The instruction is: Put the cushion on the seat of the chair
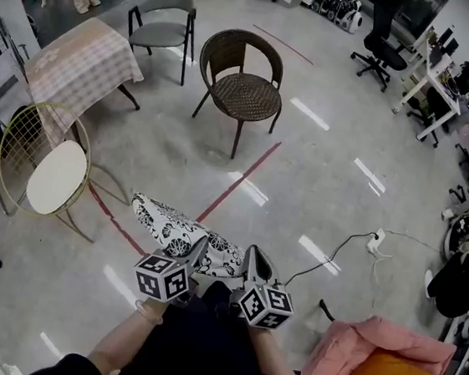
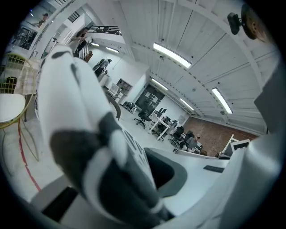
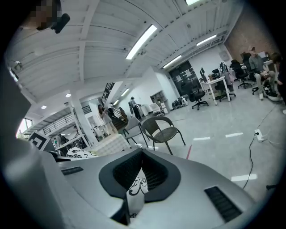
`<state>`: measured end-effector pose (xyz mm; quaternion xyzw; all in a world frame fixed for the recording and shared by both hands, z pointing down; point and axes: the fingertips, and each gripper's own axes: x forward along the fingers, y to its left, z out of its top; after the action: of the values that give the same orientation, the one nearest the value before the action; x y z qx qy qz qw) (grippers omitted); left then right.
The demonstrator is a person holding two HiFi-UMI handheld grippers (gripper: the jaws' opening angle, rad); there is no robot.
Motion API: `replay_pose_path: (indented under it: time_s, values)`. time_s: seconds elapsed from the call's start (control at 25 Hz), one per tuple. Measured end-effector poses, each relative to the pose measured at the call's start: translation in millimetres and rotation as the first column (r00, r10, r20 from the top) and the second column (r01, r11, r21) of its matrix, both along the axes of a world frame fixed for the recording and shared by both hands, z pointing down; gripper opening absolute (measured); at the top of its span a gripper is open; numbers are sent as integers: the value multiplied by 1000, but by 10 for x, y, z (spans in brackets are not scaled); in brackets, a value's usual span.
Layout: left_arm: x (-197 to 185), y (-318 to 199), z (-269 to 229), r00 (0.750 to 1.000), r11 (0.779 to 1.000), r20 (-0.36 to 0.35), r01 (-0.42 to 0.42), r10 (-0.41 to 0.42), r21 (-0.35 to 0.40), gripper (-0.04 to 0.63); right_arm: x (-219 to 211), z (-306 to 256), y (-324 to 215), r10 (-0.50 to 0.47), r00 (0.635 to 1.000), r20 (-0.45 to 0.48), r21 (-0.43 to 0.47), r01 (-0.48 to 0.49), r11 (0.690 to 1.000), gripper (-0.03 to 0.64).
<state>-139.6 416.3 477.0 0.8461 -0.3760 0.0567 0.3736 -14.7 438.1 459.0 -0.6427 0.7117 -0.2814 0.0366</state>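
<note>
**Holding patterned cushion by near edge, both grippers – floor clear of it**

**Views compared.** The head view alone shows the whole layout:
- black-and-white floral cushion at lower centre, held above the floor
- wicker chair at upper centre, well apart from it
- grey chair and check-cloth table at upper left
- wire chair w/ white seat at left
- pink armchair at lower right

The right gripper view alone shows the grip in detail, w/ the wicker chair ahead at mid frame. The left gripper view adds the ceiling lights and the wire chair at its left edge.

**Cushion vs grippers.**
- Left gripper: jaws closed on the cushion's near edge. In its own view the fabric rises from the jaws and fills left and centre.
- Right gripper: jaws pinched narrow on a thin fold of the same cushion at its right corner.
- The bulk of the cushion extends up-left of both.

**Hidden / unclear.**
- Left gripper view: fabric is blurred by closeness, and the pad contact is hard to make out.
- Head view: jaw tips partly covered by the cushion edge.
- Armchair is cut off at the bottom right.
</note>
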Motion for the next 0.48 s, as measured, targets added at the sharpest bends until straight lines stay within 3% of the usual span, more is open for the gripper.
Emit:
replay_pose_path:
  time_s: [0.48]
  values:
    - [301, -24, -109, 997, 995, 77, 14, -22, 98, 28, 310, 5, -23, -16, 1000, 17, 15, 16, 1000, -6]
